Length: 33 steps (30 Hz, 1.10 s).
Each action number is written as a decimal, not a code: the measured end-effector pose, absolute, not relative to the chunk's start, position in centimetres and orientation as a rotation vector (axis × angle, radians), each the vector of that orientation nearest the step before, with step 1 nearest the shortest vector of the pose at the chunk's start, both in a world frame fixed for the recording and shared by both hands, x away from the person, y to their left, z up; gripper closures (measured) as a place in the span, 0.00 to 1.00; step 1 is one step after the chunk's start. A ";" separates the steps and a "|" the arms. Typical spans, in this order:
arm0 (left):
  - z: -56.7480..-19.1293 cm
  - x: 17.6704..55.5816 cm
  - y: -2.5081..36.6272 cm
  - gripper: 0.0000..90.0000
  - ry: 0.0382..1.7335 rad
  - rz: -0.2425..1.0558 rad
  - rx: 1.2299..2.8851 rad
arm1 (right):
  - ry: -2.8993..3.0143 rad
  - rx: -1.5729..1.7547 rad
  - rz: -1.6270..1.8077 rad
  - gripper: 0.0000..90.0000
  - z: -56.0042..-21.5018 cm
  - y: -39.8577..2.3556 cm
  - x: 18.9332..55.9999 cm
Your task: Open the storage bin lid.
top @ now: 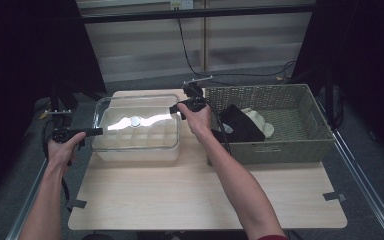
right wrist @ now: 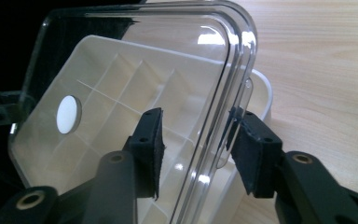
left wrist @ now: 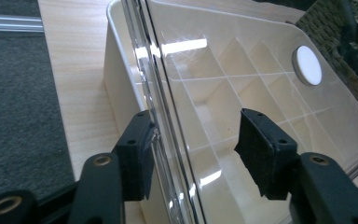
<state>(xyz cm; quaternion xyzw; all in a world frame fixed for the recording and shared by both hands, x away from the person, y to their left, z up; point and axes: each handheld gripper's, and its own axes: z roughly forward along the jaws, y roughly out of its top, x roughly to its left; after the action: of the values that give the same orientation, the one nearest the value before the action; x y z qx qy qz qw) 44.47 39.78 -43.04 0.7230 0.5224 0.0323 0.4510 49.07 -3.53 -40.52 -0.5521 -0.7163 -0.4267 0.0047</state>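
1. The table (top: 205, 200) filled the lower middle of the high view, with a woven basket (top: 280, 147) at centre right, just beside the box.
2. The white divided box (top: 135, 150) sat left of centre. It looked like rigid plastic, light, with empty compartments.
3. On it lay the clear lid (top: 155, 125), and that was the piece to take. I judged it stiff but thin, glossy and slippery, likely to flex or skid if pinched at one end alone.
4. The left gripper (top: 100, 131) straddled the lid's left rim, jaws apart, one pad at the edge, not clamped.
5. The right gripper (top: 172, 108) straddled the right rim the same way, unclenched.
6. The best hold looked to be the raised rim at both short ends, near the small tab (right wrist: 235, 135), lifted evenly.
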 end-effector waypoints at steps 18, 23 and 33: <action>-41.8 43.4 40.3 0.63 1.248 0.118 1.777 | -2.199 -1.717 -1.425 0.70 -39.2 -3.8 48.4; -41.0 43.1 40.8 0.70 1.228 0.148 1.734 | -2.151 -1.699 -1.473 0.75 -38.6 -4.3 48.0; -40.5 42.8 41.2 0.72 1.207 0.150 1.741 | -2.167 -1.674 -1.494 0.77 -38.1 -4.2 47.6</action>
<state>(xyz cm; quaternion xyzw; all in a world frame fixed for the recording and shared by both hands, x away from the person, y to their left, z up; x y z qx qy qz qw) 42.81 41.18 -40.46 0.7160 0.4963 0.0615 0.4871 47.62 -4.20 -38.06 -0.5366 -0.6946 -0.4789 0.0114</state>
